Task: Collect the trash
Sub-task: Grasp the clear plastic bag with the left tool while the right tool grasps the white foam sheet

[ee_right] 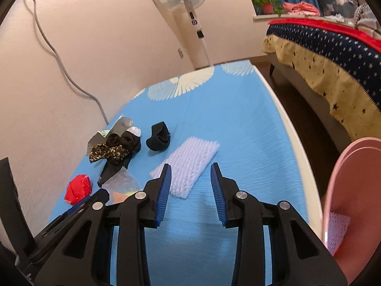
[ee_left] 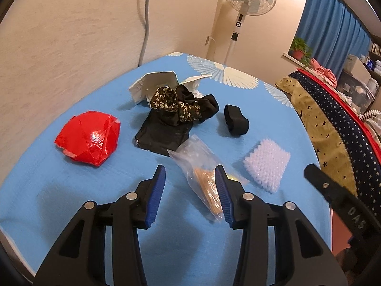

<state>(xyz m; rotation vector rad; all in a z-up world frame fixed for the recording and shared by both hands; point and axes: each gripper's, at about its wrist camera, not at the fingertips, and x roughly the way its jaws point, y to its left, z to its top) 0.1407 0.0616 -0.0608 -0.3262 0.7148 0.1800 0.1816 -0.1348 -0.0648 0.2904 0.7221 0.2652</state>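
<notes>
On the blue cloth lie a crumpled red wrapper (ee_left: 89,138), a clear plastic bag (ee_left: 202,166) with tan contents, a white foam net (ee_left: 268,164), a white torn carton (ee_left: 152,85), and dark cloth items (ee_left: 181,106). My left gripper (ee_left: 190,181) is open just above the cloth, its right pad against the clear bag. My right gripper (ee_right: 190,178) is open and empty, just short of the foam net (ee_right: 188,166). The red wrapper (ee_right: 78,188) and the clear bag (ee_right: 121,183) show to its left.
A pink bin (ee_right: 352,205) at the right holds a white foam net piece (ee_right: 337,228). A black strap roll (ee_left: 235,119) lies on the table. A standing fan (ee_right: 183,7) is behind, a bed (ee_right: 333,54) with a starred cover to the right. The table edge (ee_right: 295,143) runs along the right.
</notes>
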